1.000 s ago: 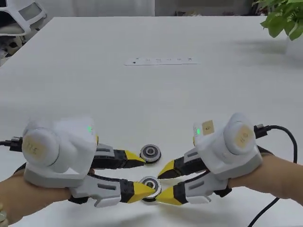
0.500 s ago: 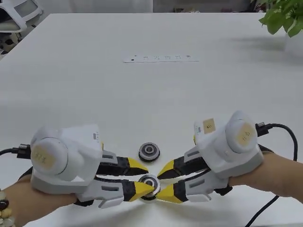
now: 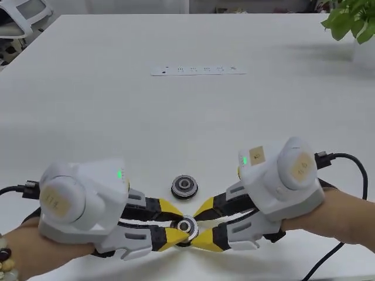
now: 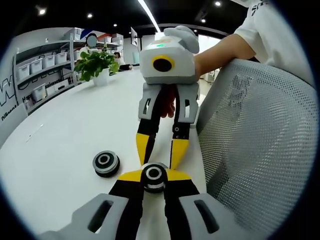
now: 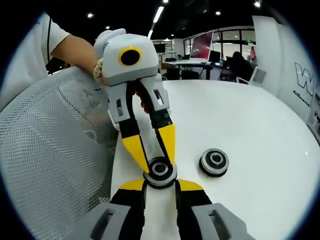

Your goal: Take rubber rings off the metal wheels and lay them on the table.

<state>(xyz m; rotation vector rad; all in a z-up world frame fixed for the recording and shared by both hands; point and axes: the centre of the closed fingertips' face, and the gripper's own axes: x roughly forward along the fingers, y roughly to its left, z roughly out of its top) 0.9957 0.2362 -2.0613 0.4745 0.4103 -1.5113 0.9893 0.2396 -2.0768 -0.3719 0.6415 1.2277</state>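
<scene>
Wheel (image 3: pixel 186 226) close to near edge of bench (image 3: pixel 193 117), about midway along it, pinched from two sides at once. Left gripper (image 3: pixel 174 224) in from left, jaws drawn narrow and closed on wheel, yellow tips against its rim. Right gripper (image 3: pixel 201 224) in from right, jaws likewise narrow and closed on same wheel, tips almost meeting those of left gripper. Black ring (image 4: pixel 153 188) in place around wheel, bright metal hub at centre. Probably gripped on ring rather than on metal, though contact too small to resolve. Flat on bench or just lifted: cannot tell.

Second wheel (image 3: pixel 184 185) flat on bench just beyond first, toward far edge, apart from both grippers and with own black ring in place.

Power strip (image 3: pixel 198 71) toward far edge, near centre. Plant (image 3: pixel 351 20) at far right corner. Cable (image 3: pixel 351 167) from right gripper, looping down off near edge at right. Mesh chair back (image 4: pixel 250 125) beside near edge, close behind both grippers.
</scene>
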